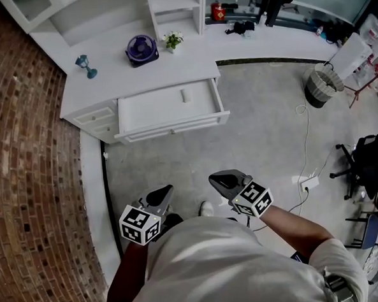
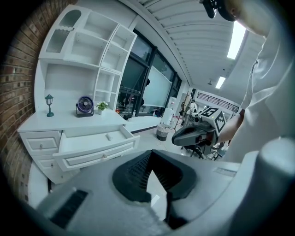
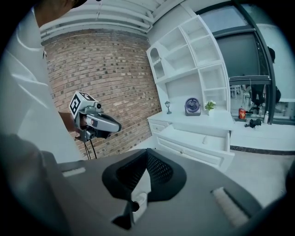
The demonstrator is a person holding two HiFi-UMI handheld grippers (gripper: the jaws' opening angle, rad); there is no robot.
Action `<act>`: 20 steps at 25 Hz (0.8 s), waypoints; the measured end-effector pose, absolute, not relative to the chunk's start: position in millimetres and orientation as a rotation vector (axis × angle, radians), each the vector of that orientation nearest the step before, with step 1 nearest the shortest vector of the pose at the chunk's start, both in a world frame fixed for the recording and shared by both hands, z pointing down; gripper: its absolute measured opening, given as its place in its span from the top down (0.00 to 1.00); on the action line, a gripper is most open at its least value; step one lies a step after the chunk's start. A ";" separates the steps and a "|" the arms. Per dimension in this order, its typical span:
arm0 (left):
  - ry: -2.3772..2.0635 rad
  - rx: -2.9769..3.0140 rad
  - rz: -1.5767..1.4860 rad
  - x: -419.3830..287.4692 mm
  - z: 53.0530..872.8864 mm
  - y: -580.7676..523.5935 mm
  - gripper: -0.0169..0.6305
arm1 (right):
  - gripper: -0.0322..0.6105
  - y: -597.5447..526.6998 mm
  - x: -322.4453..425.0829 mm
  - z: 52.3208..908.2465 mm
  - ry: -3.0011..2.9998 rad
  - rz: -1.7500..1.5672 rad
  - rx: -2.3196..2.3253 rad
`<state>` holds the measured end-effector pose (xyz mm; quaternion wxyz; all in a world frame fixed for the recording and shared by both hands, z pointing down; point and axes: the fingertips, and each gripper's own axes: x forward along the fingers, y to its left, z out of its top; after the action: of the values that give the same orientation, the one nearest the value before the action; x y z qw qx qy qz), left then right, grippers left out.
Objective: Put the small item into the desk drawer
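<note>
The brick wall (image 1: pixel 23 157) is running off the left edge of the head view, and only a narrow strip of floor is showing between it and the desk (image 1: pixel 152 76) at upper left. The drawer (image 1: pixel 174 124) is standing pulled out toward the open floor (image 1: pixel 251 130), and the small item (image 1: pixel 185 95) is lying inside it, too small to make out beyond a pale oblong. At the bottom, the person's white shirt (image 1: pixel 215 267) is covering both hands and the rear of each tool. The left gripper (image 1: pixel 163 192) is poking out at lower left with its jaws meeting at the tips and nothing between them. The right gripper (image 1: pixel 219 180), just beside it, is likewise pressing its jaws together, empty. Both are hanging well apart from the drawer, with bare floor lying between. At the right, a waste basket (image 1: pixel 322 85) and a chair (image 1: pixel 368 162) are crowding the edge, the chair being cut off by the frame.
</note>
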<state>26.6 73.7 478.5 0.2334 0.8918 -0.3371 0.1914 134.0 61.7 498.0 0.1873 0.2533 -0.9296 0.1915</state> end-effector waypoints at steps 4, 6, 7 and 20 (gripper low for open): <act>-0.930 2.445 0.542 33.9 479.8 76.4 0.96 | 0.93 65.8 140.1 499.6 -2.628 0.541 0.713; -0.932 2.444 0.547 37.8 479.3 78.3 0.96 | 0.93 69.2 143.5 500.1 -2.630 0.536 0.711; -0.931 2.447 0.551 40.4 478.8 79.1 0.96 | 0.93 69.9 146.0 500.1 -2.631 0.534 0.713; -0.889 2.473 0.594 76.7 478.5 77.9 0.96 | 0.93 70.0 176.8 502.6 -2.647 0.550 0.757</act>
<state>76.7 77.9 478.5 0.2220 0.8950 -0.3218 0.2148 176.8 70.0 502.6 0.1661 0.2657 -0.9298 0.1932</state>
